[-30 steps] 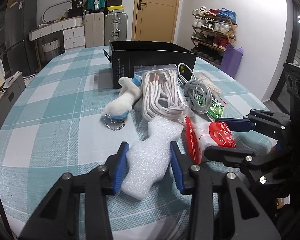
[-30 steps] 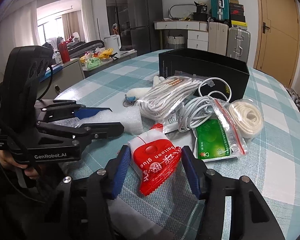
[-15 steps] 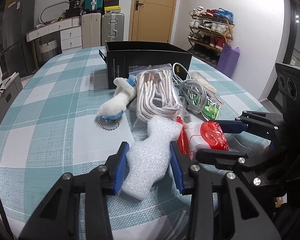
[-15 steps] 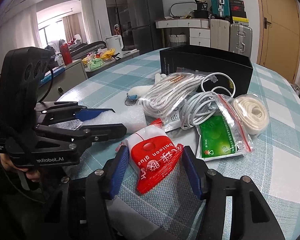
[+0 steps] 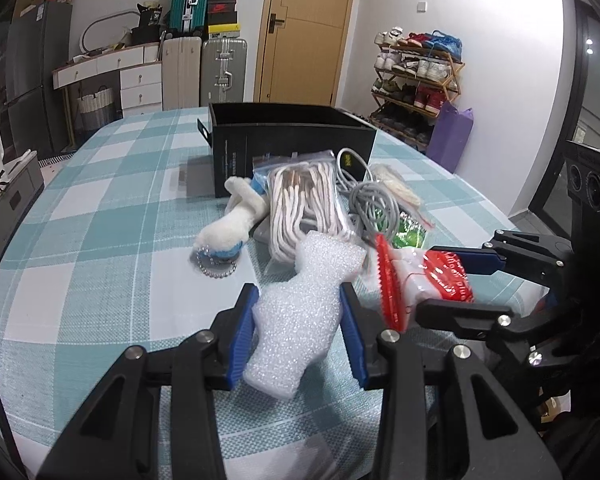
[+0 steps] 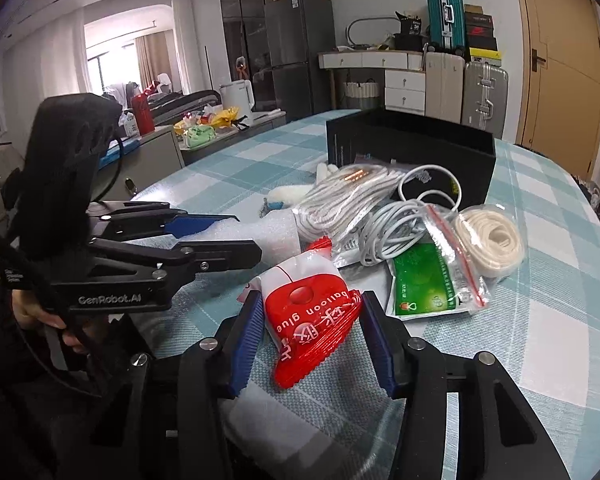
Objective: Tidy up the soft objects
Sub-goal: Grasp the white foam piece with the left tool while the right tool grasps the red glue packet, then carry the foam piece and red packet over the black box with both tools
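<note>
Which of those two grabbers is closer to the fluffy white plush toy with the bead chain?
Left. The left gripper, shut on the foam sheet, sits just before the plush toy; the right gripper, holding the red balloon glue packet, is farther right.

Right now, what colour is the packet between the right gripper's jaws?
Red and white, with white "balloon glue" lettering on the packet; the right wrist view shows it best.

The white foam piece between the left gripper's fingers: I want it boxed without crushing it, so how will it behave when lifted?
The white foam piece looks like bubbly packing foam, so probably very light and springy. It is pinched narrower where the left gripper squeezes it, so it likely compresses easily; grip gently. Its free end reaches past the fingers toward the cable bag and may flop slightly.
</note>
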Action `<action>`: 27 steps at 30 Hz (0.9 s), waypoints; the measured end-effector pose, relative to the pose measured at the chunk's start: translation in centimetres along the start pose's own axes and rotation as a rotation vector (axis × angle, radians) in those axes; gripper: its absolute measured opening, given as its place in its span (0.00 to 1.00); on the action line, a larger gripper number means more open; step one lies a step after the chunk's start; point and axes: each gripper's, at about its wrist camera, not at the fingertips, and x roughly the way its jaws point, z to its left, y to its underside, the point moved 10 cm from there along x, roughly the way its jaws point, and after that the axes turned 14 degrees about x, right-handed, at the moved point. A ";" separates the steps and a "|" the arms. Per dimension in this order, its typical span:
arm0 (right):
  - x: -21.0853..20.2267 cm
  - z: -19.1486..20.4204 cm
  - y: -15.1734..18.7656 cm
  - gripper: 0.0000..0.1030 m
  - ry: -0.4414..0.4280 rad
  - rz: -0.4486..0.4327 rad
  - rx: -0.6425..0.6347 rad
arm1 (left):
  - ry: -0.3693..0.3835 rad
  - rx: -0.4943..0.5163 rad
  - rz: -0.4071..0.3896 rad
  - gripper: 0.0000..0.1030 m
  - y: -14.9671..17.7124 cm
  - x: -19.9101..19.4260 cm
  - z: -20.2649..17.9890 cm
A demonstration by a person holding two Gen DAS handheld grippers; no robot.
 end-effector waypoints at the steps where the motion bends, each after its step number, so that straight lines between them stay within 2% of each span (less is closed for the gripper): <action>1: -0.3 0.0 -0.1 0.48 -0.001 -0.005 0.000 | -0.001 0.000 -0.007 0.38 -0.2 -0.2 0.0; 9: -3.1 0.1 -2.1 0.48 -0.013 -0.094 0.008 | -0.016 -0.022 -0.062 0.38 -2.2 -1.5 1.0; 16: -4.7 -0.9 -4.4 0.48 0.019 -0.161 0.053 | -0.010 -0.056 -0.091 0.38 -4.5 -1.9 2.6; 27: -6.4 -2.7 -8.4 0.48 0.084 -0.222 0.100 | -0.071 -0.044 -0.131 0.38 -9.0 -1.9 5.1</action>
